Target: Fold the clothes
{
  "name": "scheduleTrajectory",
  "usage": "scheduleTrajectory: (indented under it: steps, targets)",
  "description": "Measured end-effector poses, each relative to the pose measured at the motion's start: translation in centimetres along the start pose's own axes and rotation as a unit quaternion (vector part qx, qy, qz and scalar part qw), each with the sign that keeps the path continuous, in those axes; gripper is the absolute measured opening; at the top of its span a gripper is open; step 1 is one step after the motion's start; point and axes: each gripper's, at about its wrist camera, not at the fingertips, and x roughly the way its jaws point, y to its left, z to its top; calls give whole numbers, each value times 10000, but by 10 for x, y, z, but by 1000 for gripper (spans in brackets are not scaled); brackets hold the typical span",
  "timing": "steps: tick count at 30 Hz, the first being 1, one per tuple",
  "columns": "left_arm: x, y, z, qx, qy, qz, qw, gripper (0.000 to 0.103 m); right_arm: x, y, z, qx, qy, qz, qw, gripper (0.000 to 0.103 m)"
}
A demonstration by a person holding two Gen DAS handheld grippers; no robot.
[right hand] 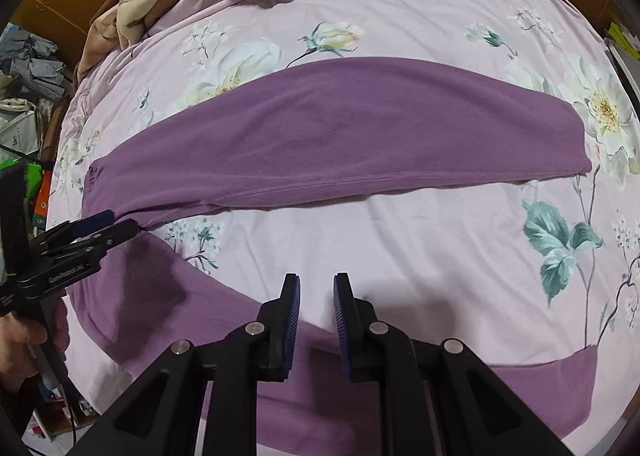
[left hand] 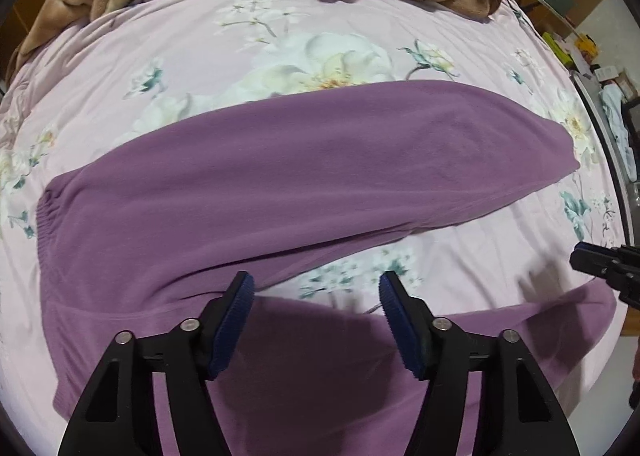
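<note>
- Light on my feeds is even and soft, indoor, coming from above; the bedsheet [left hand: 460, 36] reads bright without glare.
- My left gripper [left hand: 316, 288] throws a broad dark shadow on the purple trousers [left hand: 320, 160] just below it; in the right wrist view a similar shadow falls beside it.
- Strong fisheye bend: the bed bulges, corners go black.
- Centre is sharp; the right gripper [left hand: 592, 260] at the frame edge looks smeared.
</note>
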Motion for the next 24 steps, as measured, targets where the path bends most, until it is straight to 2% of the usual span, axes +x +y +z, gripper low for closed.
scheduleTrajectory:
  steps: [3, 7, 10, 13, 18, 20, 24]
  targets:
    - [21, -11, 3, 189, 106, -1, 9998, 61, -1, -11, 3, -91, 9, 54, 9999, 18]
    - [48, -25, 8, 435, 246, 6, 9987, 41, 9, -23, 7, -188, 66, 119, 9997, 18]
    - [68, -30, 12, 564, 343, 54, 9978, 30, 15, -29, 9, -162, 76, 110, 9998, 18]
    - [70, -32, 9, 703, 483, -147, 9963, 20, 18, -35, 11, -37, 70, 107, 9999, 18]
    - [72, -35, 5, 916, 684, -467, 9923, 17, 16, -35, 20, 91, 25, 166, 9998, 18]
    - [57, -29, 6, 901, 583, -518, 9929, 17, 13, -34, 26, 92, -1, 193, 9998, 18]
    - [32, -8, 10, 747, 371, -308, 9960, 20, 7, -24, 39, -53, -75, 268, 9996, 18]
